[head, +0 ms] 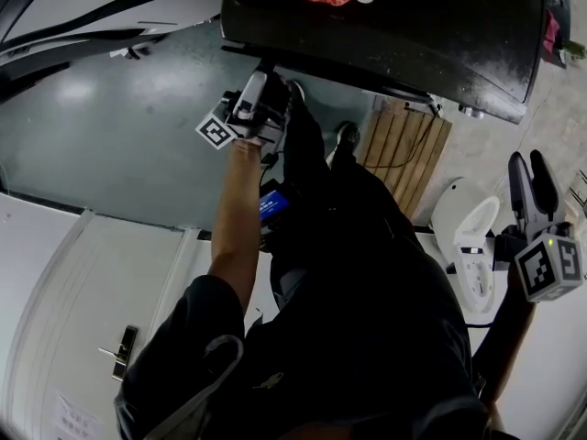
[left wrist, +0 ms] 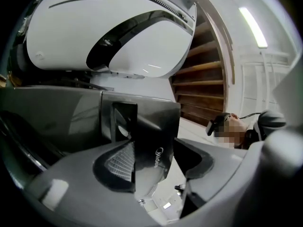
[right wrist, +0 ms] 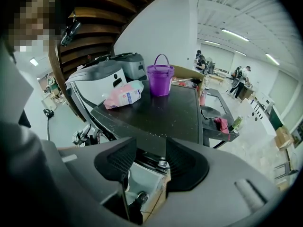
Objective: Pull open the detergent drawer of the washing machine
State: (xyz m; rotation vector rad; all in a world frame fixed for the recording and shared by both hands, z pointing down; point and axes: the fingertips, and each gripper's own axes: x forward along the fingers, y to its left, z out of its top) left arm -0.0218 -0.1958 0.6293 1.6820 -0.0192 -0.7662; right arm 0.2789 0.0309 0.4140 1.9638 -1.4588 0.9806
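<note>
In the left gripper view the detergent drawer's dark grey front (left wrist: 154, 124), with a logo on it, stands edge-on between the jaws of my left gripper (left wrist: 154, 152). The ribbed left pad (left wrist: 119, 163) lies against it, and the right pad (left wrist: 195, 156) meets its other face. From the head view, the left gripper (head: 268, 73) reaches under the front edge of the dark washing machine top (head: 394, 26), where the drawer itself is hidden. My right gripper (head: 532, 165) hangs at the far right, away from the machine. Its jaws (right wrist: 151, 152) are apart with nothing between them.
A pink bag (right wrist: 124, 94) and a purple bucket (right wrist: 160, 79) sit on the machine top. Wooden slats (head: 404, 149) and a white appliance (head: 468, 236) lie on the floor to the right. A white door (head: 73, 291) is at lower left. Several people stand far back (right wrist: 241, 74).
</note>
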